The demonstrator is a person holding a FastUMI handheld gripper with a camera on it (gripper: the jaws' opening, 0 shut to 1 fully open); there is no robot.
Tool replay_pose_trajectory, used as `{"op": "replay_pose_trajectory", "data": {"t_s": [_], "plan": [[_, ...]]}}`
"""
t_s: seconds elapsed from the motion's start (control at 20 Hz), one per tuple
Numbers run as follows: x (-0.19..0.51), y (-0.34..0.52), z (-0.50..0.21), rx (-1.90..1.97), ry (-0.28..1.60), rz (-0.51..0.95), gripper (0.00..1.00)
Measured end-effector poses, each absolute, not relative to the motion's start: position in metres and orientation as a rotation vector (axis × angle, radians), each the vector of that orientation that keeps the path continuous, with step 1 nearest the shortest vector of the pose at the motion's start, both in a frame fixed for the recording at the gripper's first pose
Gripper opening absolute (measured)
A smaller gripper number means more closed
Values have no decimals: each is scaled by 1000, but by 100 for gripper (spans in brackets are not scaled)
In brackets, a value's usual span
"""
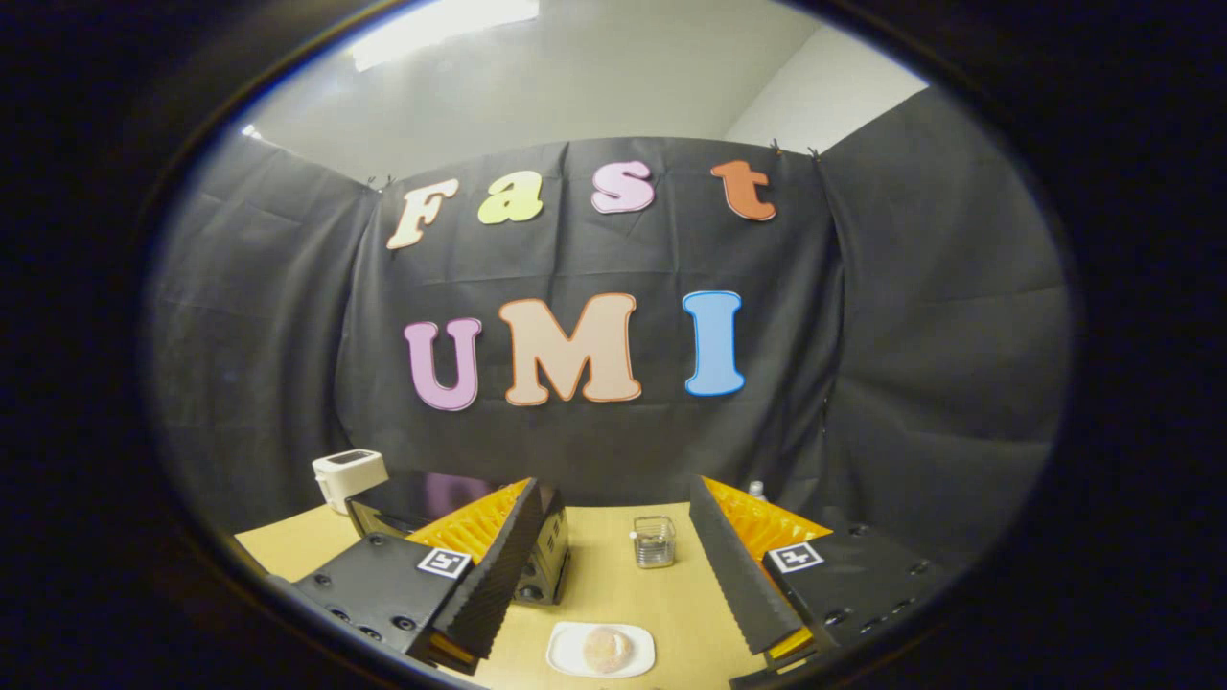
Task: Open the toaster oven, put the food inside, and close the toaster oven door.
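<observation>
So right up close you've got the two fingers (479, 594) of the gripper (613, 604), spread wide apart with nothing held and nothing touching them. Their inner faces are ribbed, kind of a sawtooth rubbery-looking texture, and each finger carries a little square printed marker tag on its top side. The bodies behind them are blocky, matte, with bolt heads showing.

Sitting between the fingers, low down and nearest the camera, is a small white plate (566, 656), a rounded rectangle with a smooth glossy look. On it is the food (608, 649), a pale round bun-like thing with a slightly rough, speckled surface. It isn't touching either finger.

Further out, still between the fingers, there's a small clear glass jar (655, 541), squarish, with a small pale knob sticking out at its top rim.

The toaster oven (431, 503) is on the left, partly hidden behind the left finger. It's a dark boxy thing with a shiny top and round knobs visible on its front panel. Can't tell from here whether the door is open or shut. Just behind it at the far left sits a white boxy appliance (349, 476) with rounded corners.

Everything rests on a light wood-tone table (661, 604), smooth and flat.
</observation>
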State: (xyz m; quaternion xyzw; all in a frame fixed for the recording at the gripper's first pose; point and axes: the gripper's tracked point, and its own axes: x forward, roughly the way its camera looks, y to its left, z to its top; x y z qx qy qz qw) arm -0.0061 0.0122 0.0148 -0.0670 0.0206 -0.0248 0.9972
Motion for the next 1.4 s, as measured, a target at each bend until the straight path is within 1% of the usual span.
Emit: {"op": "replay_pose_trajectory", "data": {"t_s": [0.5,0.8,1.05,1.2,1.4], "plan": [[-4,36,16,-100,52,-22,96],[-2,58,13,-118,55,-43,96],[5,108,-3,-152,49,-28,96],[15,151,-17,-119,32,18,96],[34,198,-54,-53,66,74,96]]}}
